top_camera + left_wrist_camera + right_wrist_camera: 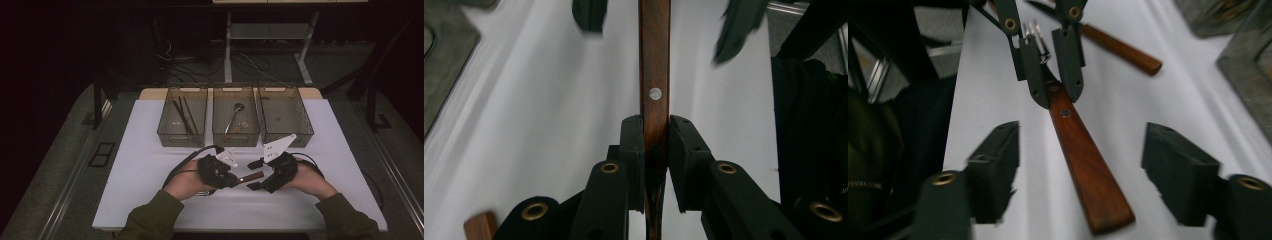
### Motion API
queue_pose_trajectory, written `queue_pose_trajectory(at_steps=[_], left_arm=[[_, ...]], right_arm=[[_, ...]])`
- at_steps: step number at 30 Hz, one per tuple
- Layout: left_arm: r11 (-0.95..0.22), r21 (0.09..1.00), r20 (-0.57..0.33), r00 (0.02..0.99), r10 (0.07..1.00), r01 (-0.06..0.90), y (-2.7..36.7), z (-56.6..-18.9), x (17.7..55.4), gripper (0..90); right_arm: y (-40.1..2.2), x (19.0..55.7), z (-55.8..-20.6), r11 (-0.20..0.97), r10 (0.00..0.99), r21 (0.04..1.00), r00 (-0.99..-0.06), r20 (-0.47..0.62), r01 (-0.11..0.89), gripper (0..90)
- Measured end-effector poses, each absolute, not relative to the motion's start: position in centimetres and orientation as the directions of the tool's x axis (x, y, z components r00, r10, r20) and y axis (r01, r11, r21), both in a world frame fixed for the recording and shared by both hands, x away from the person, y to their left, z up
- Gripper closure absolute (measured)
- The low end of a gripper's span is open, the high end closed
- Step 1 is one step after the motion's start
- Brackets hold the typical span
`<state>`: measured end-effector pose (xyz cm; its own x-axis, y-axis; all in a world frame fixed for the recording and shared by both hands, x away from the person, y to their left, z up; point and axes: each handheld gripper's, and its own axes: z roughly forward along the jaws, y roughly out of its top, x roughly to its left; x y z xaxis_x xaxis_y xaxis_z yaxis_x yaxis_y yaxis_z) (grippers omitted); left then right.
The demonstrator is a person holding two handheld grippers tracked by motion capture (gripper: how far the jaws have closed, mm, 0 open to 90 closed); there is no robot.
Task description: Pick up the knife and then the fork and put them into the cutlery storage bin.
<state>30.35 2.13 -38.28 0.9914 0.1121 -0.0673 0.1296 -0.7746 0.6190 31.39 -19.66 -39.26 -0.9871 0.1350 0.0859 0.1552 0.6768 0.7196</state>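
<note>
Olive-green long sleeves [150,217]; black two-jaw left gripper [235,178] and right gripper [254,175], brass-ringed screws behind jaws, black cables, pale three-cornered plates.

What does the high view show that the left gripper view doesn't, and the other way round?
High view: three translucent bins, a metal spoon in the middle one, dark sticks in the left. Left gripper view: a round silver rivet in the brown wooden handle. Both: that handle clamped by the left gripper, the right gripper with jaws open either side of it, white table.
</note>
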Motion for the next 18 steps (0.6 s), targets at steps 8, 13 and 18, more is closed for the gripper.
queue_pose_trajectory(at_steps=[8,13,18], left_arm=[[-0.799,0.599,-0.041,0.998,0.045,0.06,1.1,-37.9,30.4,77.2],[-0.8,0.598,-0.044,0.999,0.031,0.051,0.8,-37.8,30.3,77.1],[-0.805,0.593,-0.042,0.999,0.002,0.026,0.8,-37.7,30.1,77.1]], right_arm=[[-19.4,31.3,-39.7,0.718,0.077,0.681,-0.989,0.127,0.143,62.9],[-19.3,31.2,-39.8,0.726,0.06,0.675,-0.99,0.124,0.129,71.4],[-19.3,31.1,-39.7,0.73,0.038,0.673,-0.989,0.139,0.123,74.4]])
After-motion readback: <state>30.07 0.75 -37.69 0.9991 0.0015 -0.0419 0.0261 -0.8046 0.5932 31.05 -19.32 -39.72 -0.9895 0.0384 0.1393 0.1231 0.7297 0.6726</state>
